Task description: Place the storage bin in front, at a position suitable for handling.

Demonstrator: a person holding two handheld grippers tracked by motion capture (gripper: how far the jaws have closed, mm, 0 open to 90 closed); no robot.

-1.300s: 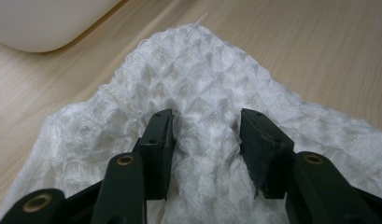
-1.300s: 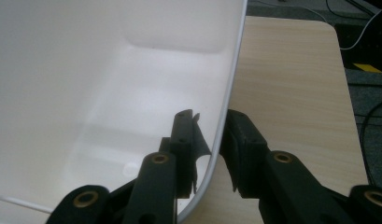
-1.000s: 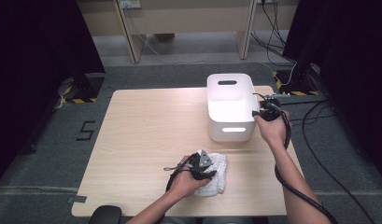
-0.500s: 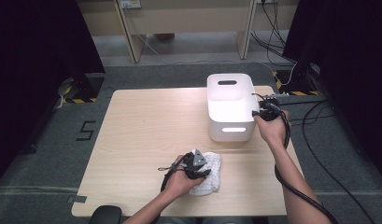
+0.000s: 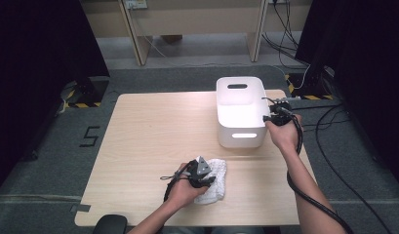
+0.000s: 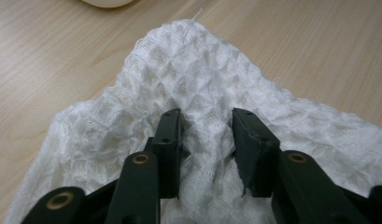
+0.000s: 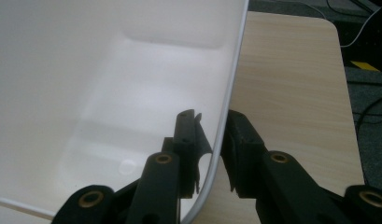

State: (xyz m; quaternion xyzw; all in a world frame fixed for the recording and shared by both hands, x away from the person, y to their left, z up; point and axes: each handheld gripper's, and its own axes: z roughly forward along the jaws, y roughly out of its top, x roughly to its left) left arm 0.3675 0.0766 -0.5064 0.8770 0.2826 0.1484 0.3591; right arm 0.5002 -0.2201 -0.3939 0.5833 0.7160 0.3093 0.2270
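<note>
A white waffle-weave towel (image 5: 215, 184) lies bunched near the table's front edge. My left gripper (image 5: 204, 175) is pressed down onto it. In the left gripper view the jaws have just been closing, and a raised fold of the towel (image 6: 198, 70) is squeezed between the left gripper's (image 6: 207, 123) pads. A white plastic bin (image 5: 238, 139) with handle slots stands at the right of the table (image 5: 153, 131). My right gripper (image 5: 271, 116) is shut on its right wall. In the right gripper view one jaw is inside the bin (image 7: 109, 93) and the other outside, the right gripper (image 7: 212, 122) clamping the thin rim.
Cables (image 5: 333, 146) run over the floor right of the table, one trailing along the person's right arm. Black curtains hang on both sides. A tape mark "5" (image 5: 89, 136) lies on the floor at left. A dark round object (image 5: 109, 225) sits at the front left edge.
The left gripper has sunk a little onto the towel and its jaws have drawn together, gathering a fold of cloth. The right gripper and the bin have not moved.
</note>
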